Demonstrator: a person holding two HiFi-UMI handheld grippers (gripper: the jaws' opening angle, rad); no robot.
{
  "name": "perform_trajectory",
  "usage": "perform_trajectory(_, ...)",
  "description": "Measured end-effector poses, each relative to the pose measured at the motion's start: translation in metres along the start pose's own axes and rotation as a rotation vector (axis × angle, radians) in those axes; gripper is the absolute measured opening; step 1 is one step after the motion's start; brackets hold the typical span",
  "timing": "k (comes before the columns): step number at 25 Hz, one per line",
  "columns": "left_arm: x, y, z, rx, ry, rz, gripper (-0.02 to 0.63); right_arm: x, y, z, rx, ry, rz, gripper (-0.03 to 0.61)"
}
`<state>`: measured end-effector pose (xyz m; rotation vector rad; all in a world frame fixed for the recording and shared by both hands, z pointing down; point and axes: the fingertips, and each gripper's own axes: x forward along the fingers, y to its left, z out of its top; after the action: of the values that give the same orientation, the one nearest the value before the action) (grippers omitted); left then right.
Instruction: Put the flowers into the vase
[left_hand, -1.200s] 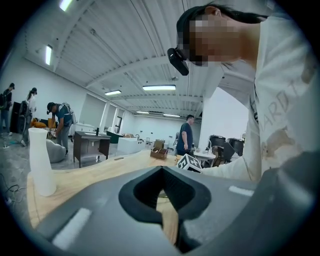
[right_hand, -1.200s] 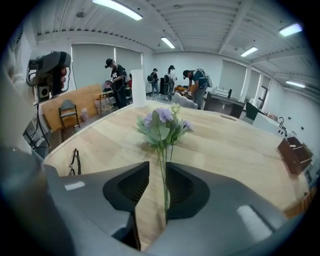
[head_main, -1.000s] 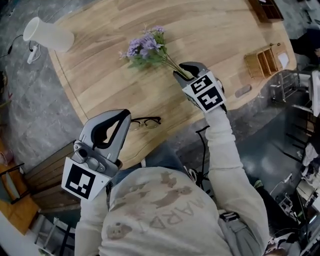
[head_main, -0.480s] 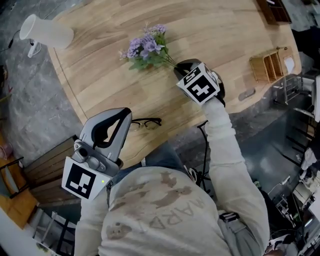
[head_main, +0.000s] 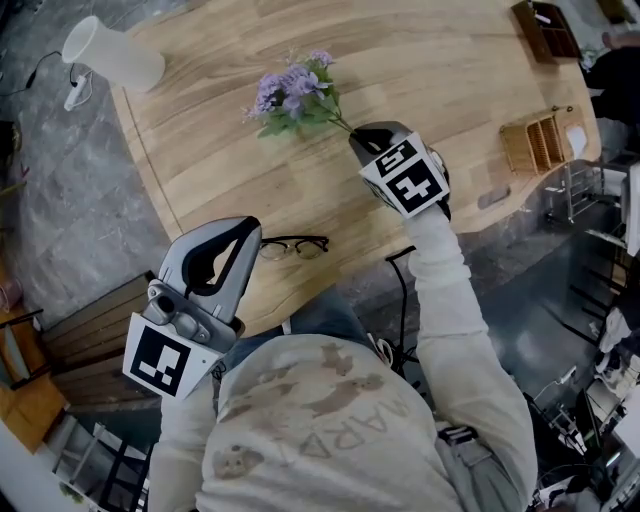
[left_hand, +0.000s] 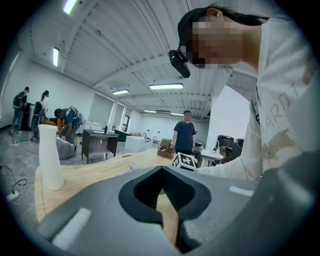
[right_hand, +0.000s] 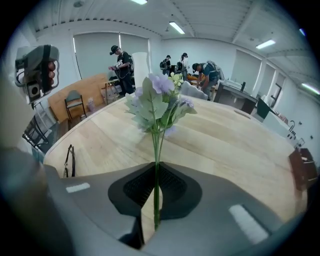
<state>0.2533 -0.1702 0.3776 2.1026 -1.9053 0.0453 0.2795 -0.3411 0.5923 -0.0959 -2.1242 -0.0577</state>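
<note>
A bunch of purple flowers (head_main: 293, 93) with green stems hangs over the wooden table (head_main: 430, 60). My right gripper (head_main: 360, 141) is shut on the stems. In the right gripper view the flowers (right_hand: 159, 100) stand up from between the jaws of that gripper (right_hand: 156, 172). The white vase (head_main: 110, 55) stands near the table's far left corner, well away from the flowers; in the left gripper view the vase (left_hand: 49, 157) is upright. My left gripper (head_main: 248, 230) is shut and holds nothing, at the table's near edge by the person's body.
A pair of dark glasses (head_main: 295, 246) lies near the table's front edge, between the two grippers. A small wooden rack (head_main: 538, 143) sits at the right edge and a dark tray (head_main: 545, 28) at the far right. Several people stand in the room beyond the table.
My right gripper has shifted slightly and turned a little, still with the flower stems in it. The left gripper has stayed where it was.
</note>
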Motion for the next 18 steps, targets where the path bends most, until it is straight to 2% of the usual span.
perform_trajectory(5,-0.020,-0.004,0.006,0.015,-0.019,0.034,0.000,-0.027,0.009,0.031,0.008,-0.136,-0.013,0.037)
perform_trajectory(10,-0.040,-0.010,0.028,0.033,-0.110,0.066,0.000,-0.062,0.026,0.074,0.002,-0.320,-0.014,0.037)
perform_trajectory(18,-0.102,-0.016,0.016,0.075,-0.113,0.135,0.000,-0.112,0.093,0.123,-0.028,-0.591,-0.007,0.037)
